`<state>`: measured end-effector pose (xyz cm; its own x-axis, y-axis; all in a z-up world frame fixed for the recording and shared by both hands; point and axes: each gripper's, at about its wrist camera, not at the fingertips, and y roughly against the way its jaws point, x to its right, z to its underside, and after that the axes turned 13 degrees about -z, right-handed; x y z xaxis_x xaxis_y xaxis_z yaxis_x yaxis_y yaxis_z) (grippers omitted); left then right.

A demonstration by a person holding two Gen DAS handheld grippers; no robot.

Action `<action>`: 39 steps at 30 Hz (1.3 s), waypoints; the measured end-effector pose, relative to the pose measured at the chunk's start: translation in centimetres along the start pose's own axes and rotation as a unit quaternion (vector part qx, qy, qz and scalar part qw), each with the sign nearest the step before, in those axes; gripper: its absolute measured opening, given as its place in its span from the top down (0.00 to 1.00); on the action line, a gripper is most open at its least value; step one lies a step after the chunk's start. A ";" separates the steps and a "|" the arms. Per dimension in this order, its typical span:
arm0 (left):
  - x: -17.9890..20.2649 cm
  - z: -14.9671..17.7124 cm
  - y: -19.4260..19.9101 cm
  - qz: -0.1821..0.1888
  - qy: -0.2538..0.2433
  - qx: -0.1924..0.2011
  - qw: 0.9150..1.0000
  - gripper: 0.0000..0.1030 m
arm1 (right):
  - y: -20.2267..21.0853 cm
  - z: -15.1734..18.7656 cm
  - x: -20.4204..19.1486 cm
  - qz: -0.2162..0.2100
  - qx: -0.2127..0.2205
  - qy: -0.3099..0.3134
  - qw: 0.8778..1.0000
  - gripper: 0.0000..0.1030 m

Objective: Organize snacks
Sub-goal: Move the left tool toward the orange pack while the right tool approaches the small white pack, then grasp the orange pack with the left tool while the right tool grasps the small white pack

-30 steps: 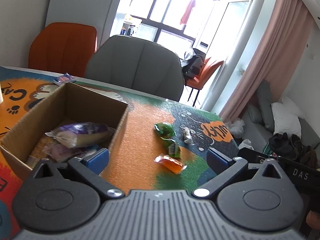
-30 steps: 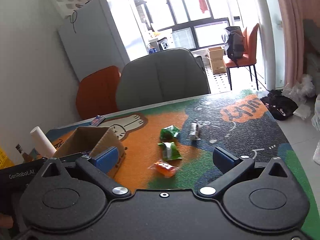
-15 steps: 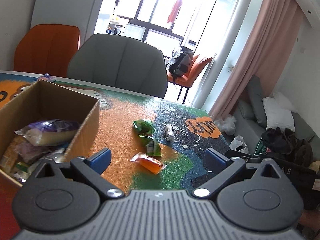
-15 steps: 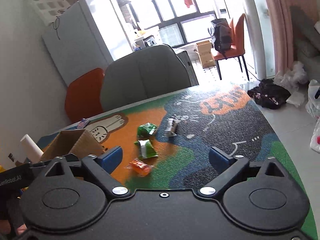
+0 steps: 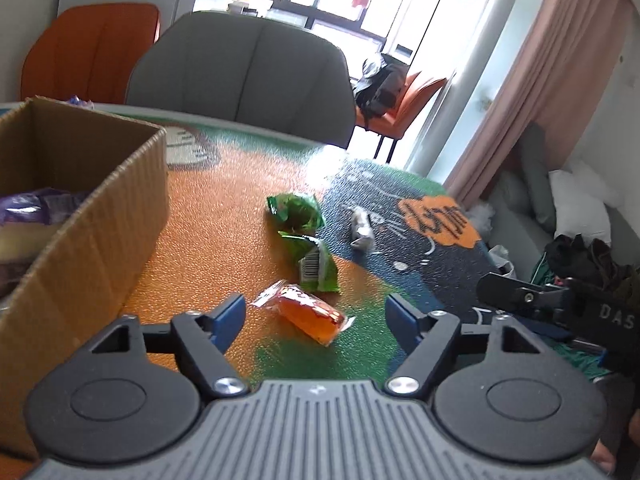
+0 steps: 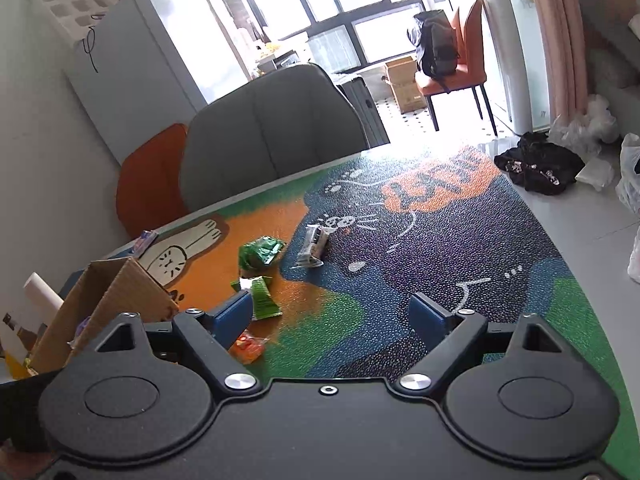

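Between the blue pads of the left tool (image 5: 316, 314) lies the orange snack packet (image 5: 305, 312), flat on the worktop (image 5: 224, 216); the jaws have just been closing in but stand apart, neither pad touching the wrapper. The right tool (image 6: 332, 316) has likewise just been narrowing, yet its jaws are apart with nothing between them, only patterned mat; the orange packet shows just under its left finger.

The step in hand looks like picking up that orange packet for the cardboard box (image 5: 100, 216), which already holds wrapped snacks. The next move probably calls for settling lower and pinching the packet across its body, not its thin crimped end.

Beyond it two green packets (image 5: 316, 262) lie close together, with a small silver packet (image 5: 362, 226) a little further right. The box wall stands near the left finger, so a swing leftward needs lift first. To the right, the worktop is open mat up to its curved edge.
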<state>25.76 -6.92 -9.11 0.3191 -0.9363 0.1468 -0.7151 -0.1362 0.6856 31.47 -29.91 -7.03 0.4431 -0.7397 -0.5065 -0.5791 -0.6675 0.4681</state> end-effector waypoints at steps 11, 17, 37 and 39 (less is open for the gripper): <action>1.1 0.1 -4.3 -0.052 -0.006 -0.025 0.998 0.49 | -3.6 -0.8 1.5 -0.004 -0.027 0.001 1.000 0.20; 0.4 -0.4 -3.9 -0.069 0.005 -0.031 0.997 0.76 | -6.0 -1.8 1.4 -0.007 -0.040 0.008 0.999 0.25; -2.1 -3.2 -5.8 -0.064 0.032 -0.007 0.997 0.78 | -14.3 -4.3 0.0 0.032 -0.070 0.064 0.995 0.42; -2.2 -3.3 -6.1 -0.064 0.034 -0.008 0.997 0.78 | -14.8 -4.2 -0.5 0.048 -0.073 0.085 0.993 0.49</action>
<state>31.47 -3.01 -11.27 0.4491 -0.8874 0.1039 -0.6553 -0.2481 0.7135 42.71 -20.02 -10.66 0.5075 -0.7954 -0.3312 -0.5238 -0.5901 0.6144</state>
